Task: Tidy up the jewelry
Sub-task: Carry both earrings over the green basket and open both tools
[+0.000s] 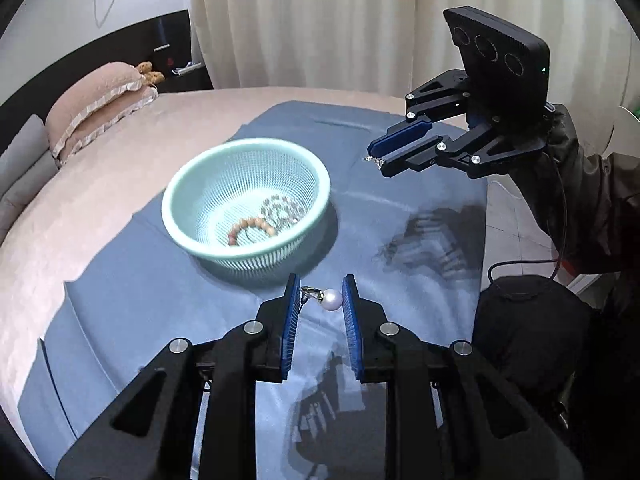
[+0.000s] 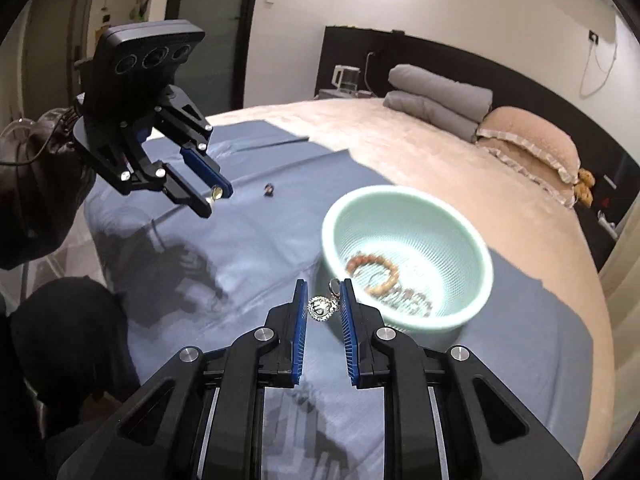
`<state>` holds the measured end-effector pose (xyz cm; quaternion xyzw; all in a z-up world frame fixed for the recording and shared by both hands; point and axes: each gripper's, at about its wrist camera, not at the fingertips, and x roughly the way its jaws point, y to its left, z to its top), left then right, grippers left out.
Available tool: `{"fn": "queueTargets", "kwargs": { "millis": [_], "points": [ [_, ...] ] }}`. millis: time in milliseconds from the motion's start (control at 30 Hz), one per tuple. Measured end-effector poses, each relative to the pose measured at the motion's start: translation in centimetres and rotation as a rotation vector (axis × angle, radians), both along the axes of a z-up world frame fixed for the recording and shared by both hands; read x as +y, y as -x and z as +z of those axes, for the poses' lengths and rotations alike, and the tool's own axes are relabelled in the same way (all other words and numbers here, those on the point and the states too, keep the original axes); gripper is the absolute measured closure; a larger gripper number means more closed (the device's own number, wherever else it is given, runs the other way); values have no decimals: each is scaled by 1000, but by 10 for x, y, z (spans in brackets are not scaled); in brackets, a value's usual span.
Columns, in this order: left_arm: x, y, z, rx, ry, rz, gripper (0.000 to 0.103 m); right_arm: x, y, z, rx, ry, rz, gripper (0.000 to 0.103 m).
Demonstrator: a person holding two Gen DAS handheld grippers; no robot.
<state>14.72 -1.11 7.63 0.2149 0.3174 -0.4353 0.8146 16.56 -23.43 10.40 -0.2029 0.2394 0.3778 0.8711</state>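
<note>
Left gripper [image 1: 321, 295] clamped on a pearl earring [image 1: 326, 298], pearl against the right pad, metal clip against the left pad, held above the blue cloth [image 1: 400, 216]. Right gripper [image 2: 323, 304] clamped on a silver sparkly earring [image 2: 321, 307], round crystal piece between the pads, small clip part sticking up by the right pad. In the left wrist view the right gripper [image 1: 374, 160] sits far right, lifted off the cloth, a bit of sparkle showing at its tips.

Mint green basket [image 1: 244, 160] just beyond the left gripper, slightly left, resting on the cloth. Inside it: a brown beaded bracelet [image 1: 250, 228] near side, a silvery chain-like piece [image 1: 282, 210] to its right, touching or nearly so, blurred. From the right wrist view the basket [image 2: 460, 232] is just right of the right gripper tips.

One small dark item [image 2: 269, 189] lies on the cloth, far left of the basket, too small to identify. Cloth spread over a beige bed [image 1: 100, 196]; pink pillow [image 1: 96, 100] far left, curtains [image 1: 320, 20] behind.
</note>
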Motion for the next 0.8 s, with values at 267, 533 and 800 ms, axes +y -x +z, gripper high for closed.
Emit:
{"fn": "queueTargets", "kwargs": {
  "millis": [267,533,800],
  "points": [
    [-26,-45,18,-40,47,-45,81,-4,-45,13,-71,-46,-49,88],
    [-49,-107,-34,64,24,-28,81,-1,-109,-56,76,13,-124,87],
    [-54,-118,-59,83,-1,63,69,-8,-112,-69,90,2,-176,84]
  ]
}}
